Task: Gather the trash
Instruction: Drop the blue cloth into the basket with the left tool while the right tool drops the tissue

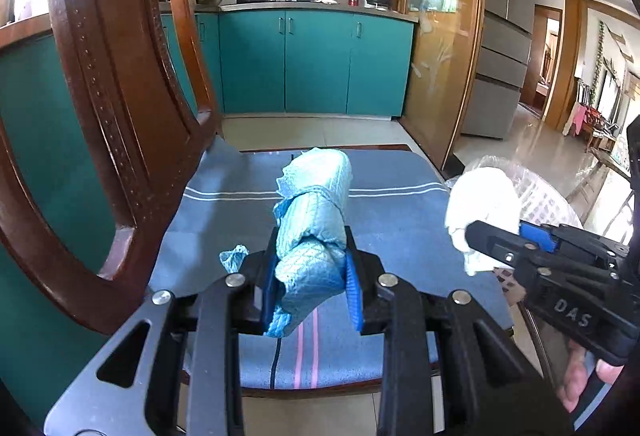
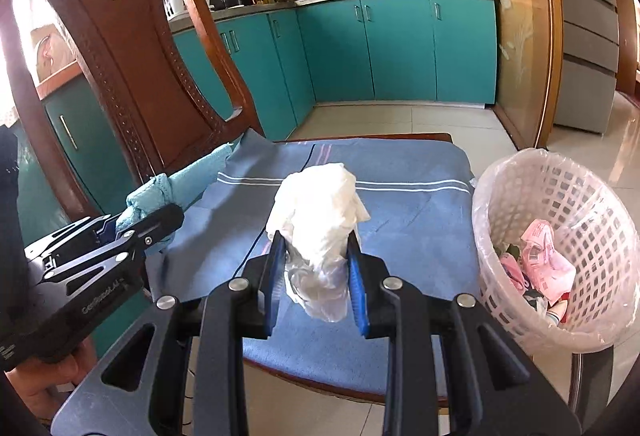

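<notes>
**Both jaws full above the chair seat**

My left gripper (image 1: pixel 312 272) is closed tight on a crumpled light-blue quilted cloth wad (image 1: pixel 314 211), the blue pads pressing into its lower half while the rest of the bundle sticks out forward past my fingertips. It is held up off the blue striped cushion (image 1: pixel 400 211) that covers the seat of the carved dark-brown wooden chair (image 1: pixel 100 83). A small loose tail of the same cloth hangs out to the left of my left finger.

My right gripper (image 2: pixel 316 272) is clamped on a crumpled white paper wad with a bit of clear plastic film (image 2: pixel 320 232) at its lower end; the paper bulges out ahead of the jaws, again above the cushion (image 2: pixel 420 228). From the left view this gripper (image 1: pixel 492 240) comes in from the right side with the white wad (image 1: pixel 480 199) at its tip.

The white plastic lattice wastebasket lined with a clear bag (image 2: pixel 516 248) stands just beside the chair's right edge, near my right jaws. It already holds pink wrappers (image 2: pixel 540 252) and other scraps. Teal kitchen cabinets (image 2: pixel 380 47) run along the far wall.
</notes>
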`<state>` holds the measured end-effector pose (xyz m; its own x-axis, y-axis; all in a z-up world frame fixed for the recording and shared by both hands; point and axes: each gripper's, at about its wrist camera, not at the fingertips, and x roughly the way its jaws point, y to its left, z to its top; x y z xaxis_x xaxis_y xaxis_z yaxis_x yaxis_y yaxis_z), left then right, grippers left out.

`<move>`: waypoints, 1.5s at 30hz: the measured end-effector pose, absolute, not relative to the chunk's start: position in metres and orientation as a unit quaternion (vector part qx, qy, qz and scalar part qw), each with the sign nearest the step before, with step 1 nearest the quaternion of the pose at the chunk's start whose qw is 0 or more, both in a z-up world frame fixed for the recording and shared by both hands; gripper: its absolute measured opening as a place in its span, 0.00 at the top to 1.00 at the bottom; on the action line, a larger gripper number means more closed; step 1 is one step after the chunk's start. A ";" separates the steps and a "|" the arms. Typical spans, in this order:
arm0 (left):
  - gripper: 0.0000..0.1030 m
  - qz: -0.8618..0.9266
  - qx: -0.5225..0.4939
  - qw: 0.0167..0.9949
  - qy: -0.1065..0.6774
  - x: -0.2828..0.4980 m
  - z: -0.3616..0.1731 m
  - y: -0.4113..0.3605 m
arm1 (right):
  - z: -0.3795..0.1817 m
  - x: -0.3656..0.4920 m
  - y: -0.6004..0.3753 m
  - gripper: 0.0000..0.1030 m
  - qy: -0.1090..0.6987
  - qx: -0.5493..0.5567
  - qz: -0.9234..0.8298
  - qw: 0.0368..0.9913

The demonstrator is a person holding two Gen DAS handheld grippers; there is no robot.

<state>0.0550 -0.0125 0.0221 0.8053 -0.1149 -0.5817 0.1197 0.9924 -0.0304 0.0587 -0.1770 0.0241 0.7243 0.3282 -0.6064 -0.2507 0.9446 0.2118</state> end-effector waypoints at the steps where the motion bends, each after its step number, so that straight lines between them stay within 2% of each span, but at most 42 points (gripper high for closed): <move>1: 0.72 -0.062 0.003 0.950 0.306 0.058 0.021 -0.013 | 0.022 0.059 -0.176 0.71 0.339 0.058 0.154 0.926; 14: 0.72 -0.068 -0.002 0.947 0.313 0.072 0.022 -0.003 | 0.024 0.064 -0.183 0.72 0.333 0.054 0.140 0.931; 21: 0.72 -0.087 0.006 0.945 0.316 0.069 0.016 -0.015 | 0.041 0.081 -0.295 0.65 0.283 0.101 -0.021 0.954; 22: 0.72 -0.094 0.009 0.944 0.317 0.070 0.015 -0.018 | 0.036 0.085 -0.310 0.57 0.288 0.109 -0.039 0.951; 23: 0.72 -0.099 0.012 0.943 0.318 0.070 0.013 -0.022 | 0.027 0.092 -0.329 0.43 0.306 0.117 -0.055 0.943; 25: 0.72 -0.112 0.018 0.940 0.321 0.069 0.010 -0.032 | 0.018 0.097 -0.350 0.30 0.328 0.132 -0.090 0.931; 27: 0.72 -0.131 0.021 0.936 0.327 0.069 0.009 -0.048 | 0.020 0.089 -0.375 0.26 0.319 0.185 -0.107 0.923; 28: 0.72 -0.146 0.027 0.932 0.329 0.069 0.010 -0.061 | 0.024 0.084 -0.383 0.20 0.306 0.206 -0.110 0.923; 31: 0.72 -0.187 0.048 0.926 0.325 0.068 0.015 -0.099 | 0.040 0.055 -0.405 0.06 0.225 0.250 -0.155 0.929; 35: 0.70 -0.246 0.068 0.914 0.314 0.079 0.030 -0.172 | 0.047 0.039 -0.423 0.06 0.182 0.287 -0.182 0.923; 37: 0.66 -0.270 0.054 0.907 0.318 0.094 0.036 -0.206 | 0.048 0.035 -0.426 0.06 0.173 0.300 -0.188 0.919; 38: 0.55 -0.279 0.053 0.904 0.320 0.098 0.037 -0.218 | 0.048 0.032 -0.427 0.06 0.170 0.301 -0.189 0.919; 39: 0.29 -0.292 0.054 0.898 0.324 0.104 0.038 -0.232 | 0.048 0.026 -0.427 0.06 0.168 0.300 -0.187 0.920; 40: 0.17 -0.298 0.056 0.896 0.323 0.108 0.038 -0.239 | 0.048 0.027 -0.426 0.06 0.168 0.297 -0.185 0.922; 41: 0.09 -0.300 0.059 0.898 0.316 0.111 0.039 -0.244 | 0.048 0.026 -0.426 0.06 0.168 0.294 -0.182 0.923; 45: 0.08 -0.255 0.046 0.916 0.308 0.112 0.043 -0.213 | 0.048 0.034 -0.421 0.06 0.185 0.280 -0.165 0.927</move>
<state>0.1119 -0.2131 0.0432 0.6806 -0.4379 -0.5873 0.4947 0.8660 -0.0725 0.0342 -0.4212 0.0476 0.8771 -0.2016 -0.4359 0.4090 0.7892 0.4581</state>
